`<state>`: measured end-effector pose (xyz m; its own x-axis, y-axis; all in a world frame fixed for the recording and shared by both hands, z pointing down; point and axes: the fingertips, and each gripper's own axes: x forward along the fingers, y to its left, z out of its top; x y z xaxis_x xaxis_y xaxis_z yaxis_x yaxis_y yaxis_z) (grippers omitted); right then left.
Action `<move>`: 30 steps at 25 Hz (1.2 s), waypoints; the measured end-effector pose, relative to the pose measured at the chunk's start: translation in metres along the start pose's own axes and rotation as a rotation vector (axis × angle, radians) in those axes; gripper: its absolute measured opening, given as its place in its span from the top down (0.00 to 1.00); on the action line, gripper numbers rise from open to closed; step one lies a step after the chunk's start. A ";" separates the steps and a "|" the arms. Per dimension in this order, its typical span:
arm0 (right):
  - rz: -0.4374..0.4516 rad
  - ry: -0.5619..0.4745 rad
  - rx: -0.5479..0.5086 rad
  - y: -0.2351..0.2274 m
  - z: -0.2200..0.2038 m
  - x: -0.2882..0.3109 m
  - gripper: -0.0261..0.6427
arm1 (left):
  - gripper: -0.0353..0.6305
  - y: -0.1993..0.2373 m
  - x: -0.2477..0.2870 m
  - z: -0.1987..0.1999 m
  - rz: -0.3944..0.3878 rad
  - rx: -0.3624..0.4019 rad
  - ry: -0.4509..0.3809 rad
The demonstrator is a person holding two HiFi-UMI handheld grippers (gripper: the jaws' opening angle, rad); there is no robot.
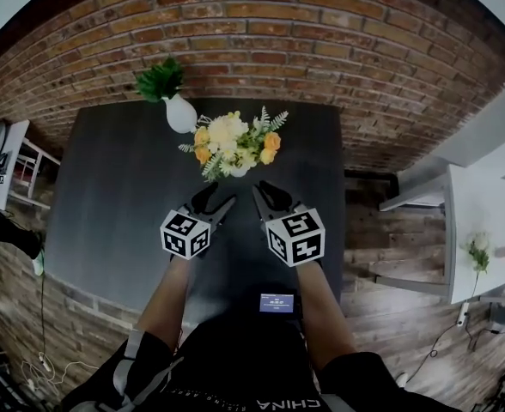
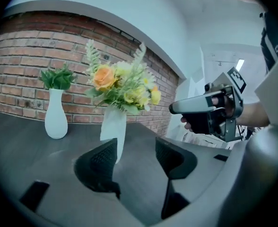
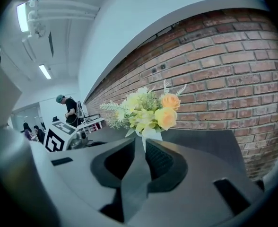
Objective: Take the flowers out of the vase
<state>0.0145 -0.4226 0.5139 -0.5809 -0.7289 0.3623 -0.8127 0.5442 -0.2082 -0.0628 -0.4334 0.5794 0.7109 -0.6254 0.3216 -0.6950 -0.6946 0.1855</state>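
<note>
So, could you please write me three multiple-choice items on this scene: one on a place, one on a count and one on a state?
1. Where does the vase of green leaves stand?
A. On the floor.
B. On the dark table, beyond the flower vase, nearer the brick wall.
C. At the table's near edge.

2. How many white vases stand on the table?
A. One.
B. Two.
C. Four.

3. How do the left tool's jaws stand?
A. Apart, on nothing.
B. Clamped on a stem.
C. Pressed together.

Key: 1 B, the head view shows it behind the flowers, by the wall; 2 B, the left gripper view shows both; 3 A, only table shows in their gap.
</note>
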 end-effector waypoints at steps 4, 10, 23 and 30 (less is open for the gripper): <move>0.042 0.020 0.018 -0.004 -0.005 0.021 0.73 | 0.51 0.029 0.021 0.002 0.050 0.014 -0.021; 0.055 -0.017 -0.045 -0.016 0.010 0.055 0.53 | 0.51 0.054 0.054 0.024 0.086 0.123 -0.143; 0.115 0.023 -0.171 -0.025 0.010 0.094 0.46 | 0.39 0.064 0.104 0.038 0.087 0.174 -0.156; 0.128 0.018 -0.205 -0.023 0.020 0.116 0.46 | 0.45 0.062 0.105 0.037 0.050 0.181 -0.147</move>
<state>-0.0350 -0.5279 0.5428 -0.6758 -0.6422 0.3617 -0.7055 0.7057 -0.0653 -0.0272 -0.5554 0.5904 0.6930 -0.6968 0.1851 -0.7089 -0.7053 -0.0009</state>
